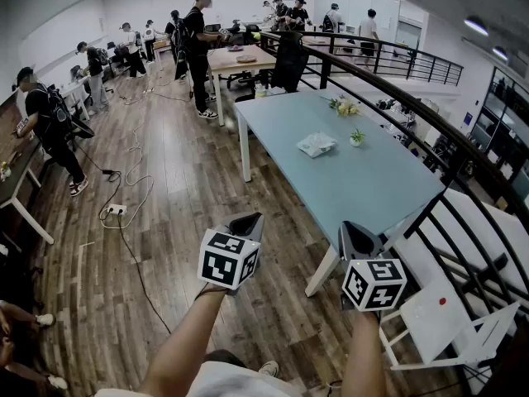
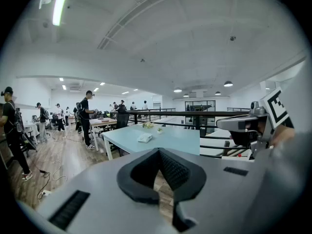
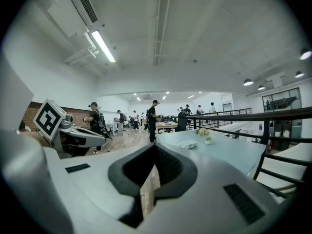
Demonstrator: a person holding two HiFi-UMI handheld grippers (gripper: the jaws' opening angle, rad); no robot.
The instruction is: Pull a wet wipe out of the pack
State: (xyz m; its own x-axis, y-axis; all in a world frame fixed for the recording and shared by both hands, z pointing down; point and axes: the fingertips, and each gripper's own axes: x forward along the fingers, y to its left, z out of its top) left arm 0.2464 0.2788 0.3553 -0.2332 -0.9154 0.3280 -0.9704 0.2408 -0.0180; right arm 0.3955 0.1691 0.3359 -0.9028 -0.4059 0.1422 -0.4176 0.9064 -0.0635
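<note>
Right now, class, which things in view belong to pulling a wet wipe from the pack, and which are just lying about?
For the job: wet wipe pack on the blue table; left claw and right claw, both shut, empty.
Lying about: small potted plant; flowers; black chair; power strip.

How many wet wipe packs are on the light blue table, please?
1. The wet wipe pack lies near the middle of the light blue table, just left of a small potted plant. Nearly the whole tabletop shows, so a hidden second pack is unlikely.
</note>
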